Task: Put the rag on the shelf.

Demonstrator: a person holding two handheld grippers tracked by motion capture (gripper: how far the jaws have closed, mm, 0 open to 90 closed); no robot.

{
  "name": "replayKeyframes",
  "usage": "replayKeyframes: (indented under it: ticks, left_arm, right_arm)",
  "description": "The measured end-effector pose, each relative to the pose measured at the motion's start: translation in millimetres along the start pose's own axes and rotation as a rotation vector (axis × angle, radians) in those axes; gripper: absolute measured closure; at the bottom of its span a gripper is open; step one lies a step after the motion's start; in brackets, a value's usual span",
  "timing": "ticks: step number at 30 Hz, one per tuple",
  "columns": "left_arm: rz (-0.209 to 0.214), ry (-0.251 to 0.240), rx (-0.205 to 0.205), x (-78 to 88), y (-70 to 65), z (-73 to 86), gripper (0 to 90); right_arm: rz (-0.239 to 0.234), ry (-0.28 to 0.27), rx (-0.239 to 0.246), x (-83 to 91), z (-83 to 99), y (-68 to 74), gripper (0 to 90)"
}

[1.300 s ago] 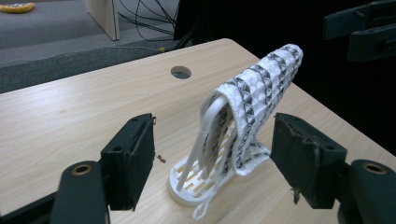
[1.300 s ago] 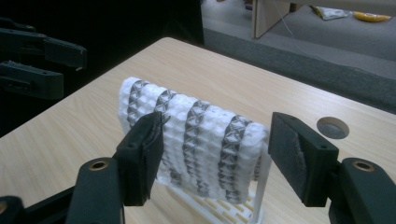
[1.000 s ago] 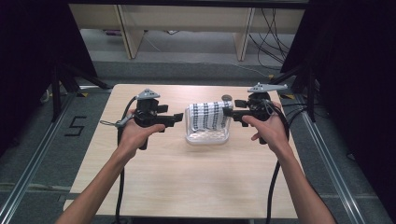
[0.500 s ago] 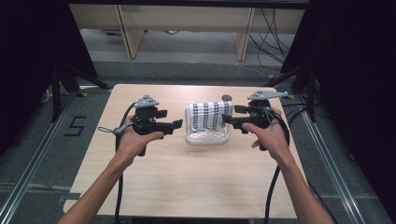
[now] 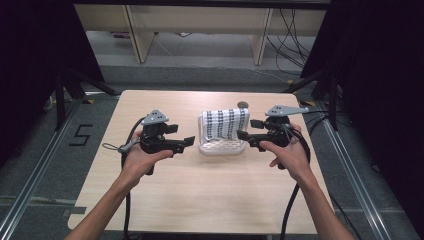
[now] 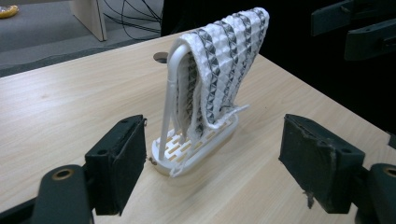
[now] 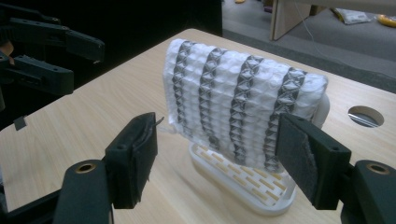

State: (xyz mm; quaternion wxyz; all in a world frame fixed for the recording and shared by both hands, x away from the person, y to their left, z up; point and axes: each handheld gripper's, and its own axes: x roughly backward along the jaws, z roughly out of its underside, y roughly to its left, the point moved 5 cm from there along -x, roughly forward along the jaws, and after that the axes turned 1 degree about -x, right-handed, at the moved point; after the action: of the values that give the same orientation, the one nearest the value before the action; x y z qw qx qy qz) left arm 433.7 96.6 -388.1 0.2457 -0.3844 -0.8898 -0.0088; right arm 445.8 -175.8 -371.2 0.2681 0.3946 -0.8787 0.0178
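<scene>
A white slotted plastic rack point(image 5: 220, 146) stands at the middle of the table with a white cloth with grey stripes point(image 5: 226, 123) draped over its hoop. My left gripper point(image 5: 189, 142) is just left of the rack and points at it. In its own view the left gripper point(image 6: 212, 163) is open, short of the rack's base point(image 6: 205, 140). My right gripper point(image 5: 242, 135) is at the rack's right end. Its view shows the right gripper point(image 7: 219, 161) open in front of the cloth point(image 7: 233, 93). Both pairs of jaws have just been opening, with nothing between the pads.
A round hole point(image 5: 243, 105) lies in the wooden table point(image 5: 200, 190) just behind the rack. Cables trail from both grippers off the near edge. Dark curtains flank the table, and wooden furniture legs stand on the floor beyond its far edge.
Both hands have drawn a little toward the near edge and lower, so the grippers now sit beside the rack's lower half. Their jaws stand slightly wider.
</scene>
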Motion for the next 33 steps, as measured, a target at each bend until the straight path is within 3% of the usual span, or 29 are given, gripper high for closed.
replayKeyframes:
  ticks: [5, 7, 8, 9, 10, 14, 23, 24, 25, 27, 28, 30, 32, 33]
  left_arm:
    - [0.008, -0.007, -0.005, 2.2, -4.3, 4.3, 22.0]
    - [0.016, -0.01, -0.004, 2.6, -6.8, 6.0, 22.0]
    - [0.016, -0.011, -0.005, 2.7, -8.1, 7.1, 22.1]
    - [0.026, -0.01, -0.008, 2.5, -8.9, 8.0, 22.0]
    - [0.017, 0.001, -0.008, 3.5, -10.3, 9.6, 22.1]
    - [0.027, -0.002, -0.011, 4.3, -13.7, 14.7, 22.1]
    - [0.009, -0.001, -0.035, 12.5, -20.4, 29.5, 22.1]
    - [0.012, -0.004, -0.033, 13.2, -21.1, 31.3, 22.2]
    - [0.012, -0.008, -0.029, 13.6, -21.6, 33.0, 22.1]
    - [0.01, 0.002, -0.03, 15.0, -22.3, 36.1, 22.2]
    - [0.017, -0.002, -0.034, 15.2, -22.7, 37.8, 22.2]
    - [0.015, 0.003, -0.037, 16.3, -23.6, 40.9, 22.3]
    - [0.002, 0.011, -0.042, 18.5, -23.7, 44.3, 22.3]
    - [0.004, 0.009, -0.041, 19.0, -23.5, 45.2, 22.3]
  right_arm:
    - [0.003, -0.003, 0.025, 1.3, 4.8, 4.1, 30.7]
    - [0.001, 0.011, 0.003, 2.9, 6.8, 6.9, 30.6]
    - [0.004, -0.009, 0.023, 1.2, 7.0, 5.8, 30.5]
    - [-0.003, 0.009, 0.002, 2.4, 8.7, 7.9, 30.5]
    - [-0.008, 0.004, 0.024, 1.8, 8.9, 6.5, 30.4]
    - [-0.009, 0.013, 0.001, 1.5, 13.5, 8.6, 30.3]
    - [-0.022, 0.02, 0.021, 1.9, 23.3, 13.8, 30.3]
    - [-0.03, 0.019, -0.008, 2.0, 24.6, 16.8, 30.3]
    - [-0.03, 0.015, 0.02, 1.3, 25.2, 15.2, 30.2]
    - [-0.027, 0.023, -0.003, 2.7, 27.1, 17.6, 30.2]
    - [-0.023, 0.014, 0.023, 1.9, 27.1, 15.9, 30.2]
    - [-0.025, 0.016, 0.009, 1.9, 28.6, 17.4, 30.2]
    - [-0.029, 0.008, 0.024, 1.0, 29.6, 17.6, 30.0]
    - [-0.035, 0.019, -0.003, 1.6, 31.0, 19.9, 29.8]
